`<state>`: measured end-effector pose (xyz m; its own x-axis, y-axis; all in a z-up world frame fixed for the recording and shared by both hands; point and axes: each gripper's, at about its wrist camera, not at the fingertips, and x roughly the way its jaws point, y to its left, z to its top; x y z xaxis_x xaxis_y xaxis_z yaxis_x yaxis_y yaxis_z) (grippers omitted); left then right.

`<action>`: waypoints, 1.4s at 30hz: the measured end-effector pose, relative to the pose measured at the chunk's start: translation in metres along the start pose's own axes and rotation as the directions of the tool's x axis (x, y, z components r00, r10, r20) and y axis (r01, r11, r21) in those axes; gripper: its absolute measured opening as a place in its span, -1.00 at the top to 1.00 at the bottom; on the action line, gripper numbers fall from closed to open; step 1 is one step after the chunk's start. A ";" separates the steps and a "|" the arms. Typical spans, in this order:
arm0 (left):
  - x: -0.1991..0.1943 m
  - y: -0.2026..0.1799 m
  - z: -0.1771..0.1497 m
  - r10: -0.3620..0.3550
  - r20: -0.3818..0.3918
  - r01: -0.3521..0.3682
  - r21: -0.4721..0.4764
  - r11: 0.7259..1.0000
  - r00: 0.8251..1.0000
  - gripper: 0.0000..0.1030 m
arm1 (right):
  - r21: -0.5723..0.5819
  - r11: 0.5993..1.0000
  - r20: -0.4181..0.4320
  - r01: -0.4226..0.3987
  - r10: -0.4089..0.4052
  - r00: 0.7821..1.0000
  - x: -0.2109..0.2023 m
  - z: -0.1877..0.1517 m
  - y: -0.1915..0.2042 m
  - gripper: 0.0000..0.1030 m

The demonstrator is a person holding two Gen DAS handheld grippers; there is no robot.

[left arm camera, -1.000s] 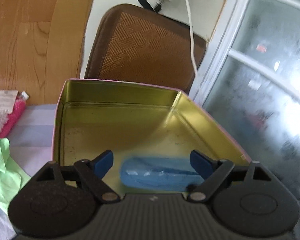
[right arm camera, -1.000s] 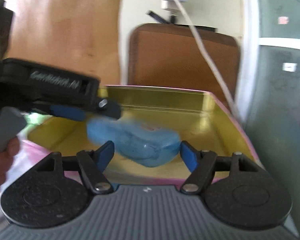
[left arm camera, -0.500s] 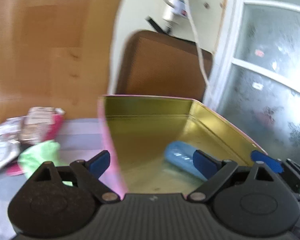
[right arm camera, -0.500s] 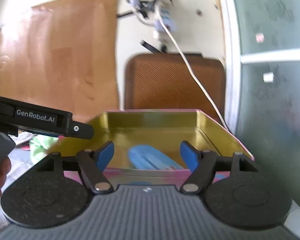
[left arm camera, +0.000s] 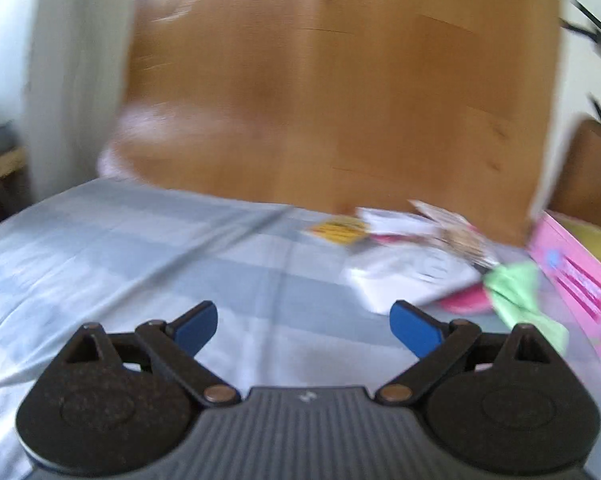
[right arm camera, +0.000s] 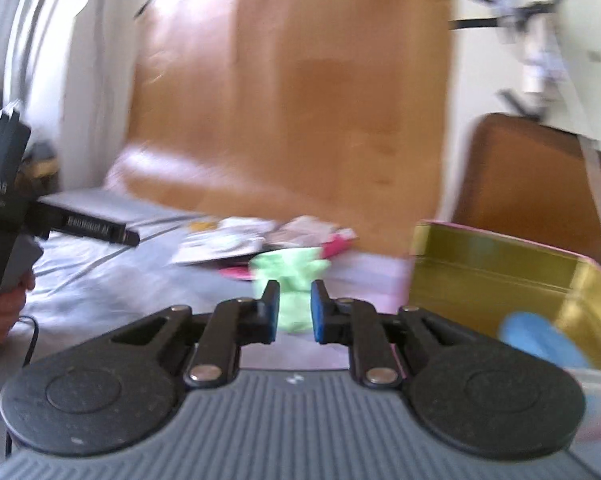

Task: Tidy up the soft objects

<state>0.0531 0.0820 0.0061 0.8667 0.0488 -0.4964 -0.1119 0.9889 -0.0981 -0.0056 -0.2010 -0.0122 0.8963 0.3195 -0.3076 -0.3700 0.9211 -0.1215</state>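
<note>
A pink tin box with a gold inside (right arm camera: 500,272) stands at the right on the grey bed sheet; a blue soft object (right arm camera: 540,340) lies in it. Its pink wall shows in the left wrist view (left arm camera: 580,280). A green cloth (right arm camera: 292,276) lies left of the box, also seen in the left wrist view (left arm camera: 516,292). My left gripper (left arm camera: 304,330) is open and empty above the sheet. My right gripper (right arm camera: 294,312) is nearly shut, with nothing between the fingers, and the green cloth lies beyond it.
White, pink and yellow packets (left arm camera: 412,248) lie heaped beside the green cloth, in front of a wooden headboard (left arm camera: 340,100). A brown chair back (right arm camera: 540,176) stands behind the box. The left gripper's body (right arm camera: 40,220) shows at the left of the right wrist view.
Both grippers have swung left, away from the tin box. The right gripper's fingers have closed from wide open to nearly shut. The blue object stays in the box.
</note>
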 end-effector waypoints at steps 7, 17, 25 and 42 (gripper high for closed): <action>0.008 0.059 0.000 -0.020 0.006 0.021 -0.230 0.973 1.000 -0.87 | 0.118 0.990 -0.120 -0.072 0.086 0.989 0.096 0.038 0.023 0.60; 0.011 0.049 -0.002 -0.046 0.015 0.048 -0.217 0.975 0.999 -0.93 | 0.471 0.874 -0.292 -0.117 0.280 0.915 0.201 0.054 -0.017 0.57; 0.014 0.058 -0.002 -0.064 0.004 0.063 -0.271 0.961 0.998 -0.94 | 0.437 0.859 -0.268 -0.268 0.408 0.873 0.114 0.041 0.008 0.85; 0.016 -0.004 -0.011 -0.124 -0.087 0.128 0.044 0.991 0.988 -0.94 | 0.536 0.844 -0.218 -0.017 0.158 0.963 -0.112 -0.072 -0.078 0.80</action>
<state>0.0623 0.0771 -0.0106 0.8284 -0.0868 -0.5534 0.0216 0.9921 -0.1233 -0.0947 -0.3249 -0.0366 0.7515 0.4043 -0.5213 -0.1958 0.8913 0.4088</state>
